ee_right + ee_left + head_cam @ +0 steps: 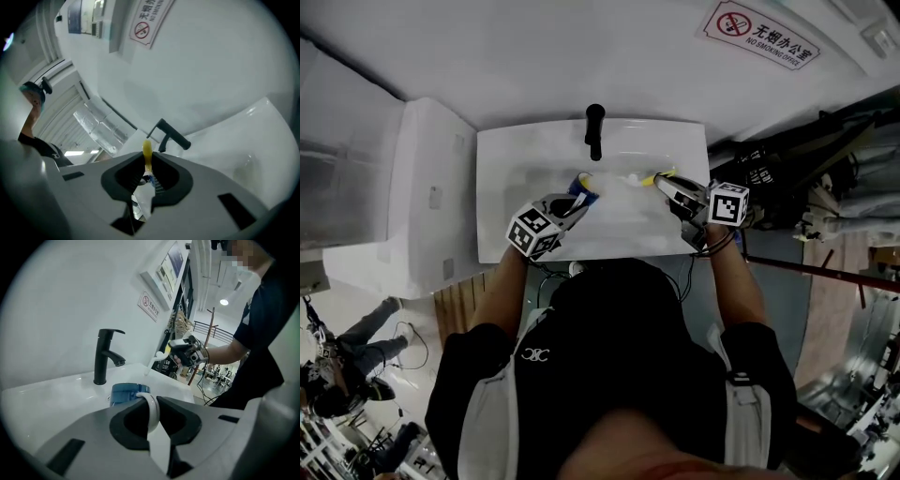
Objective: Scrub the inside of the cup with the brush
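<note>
On wall [581,56], "NO SMOKING OFFICE" sign [761,36] — left jaws clamp cup [126,394], right jaws brush [147,151]

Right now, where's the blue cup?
Head view: the blue cup is over the sink, in front of the black tap, its handle gripped by the left gripper.

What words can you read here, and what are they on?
"NO SMOKING OFFICE": on the wall sign, beside a crossed-out cigarette.
Chinese characters above it: too small to read.
In both gripper views that sign is too blurred.
No words, only a logo: shirt emblem.
</note>
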